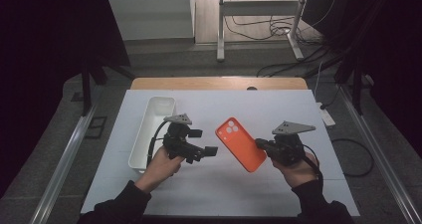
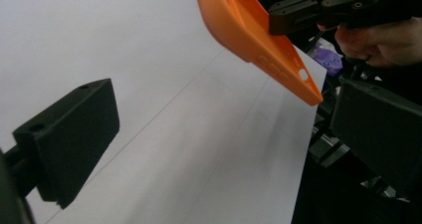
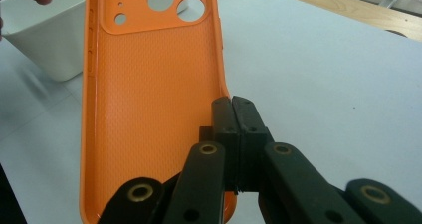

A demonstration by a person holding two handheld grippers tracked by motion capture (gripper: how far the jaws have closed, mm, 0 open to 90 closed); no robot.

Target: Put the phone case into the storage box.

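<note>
Orange rubbery phone case (image 1: 241, 143), dimpled inside with round camera holes, is hanging above the white table (image 1: 278, 109); right gripper (image 1: 262, 144) fingers are clamping its right edge, left gripper (image 1: 211, 151) fingers are standing open nearby.

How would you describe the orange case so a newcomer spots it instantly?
On the white table sheet, right of the white bin, find the right hand-held gripper. Pinched by one edge in it is the phone case: the scene's one bright orange item, camera holes punched at its far end.

Right hand-held gripper (image 1: 260, 143) pinches orange phone case (image 1: 240, 143) beside white bin (image 1: 154, 115)
</note>
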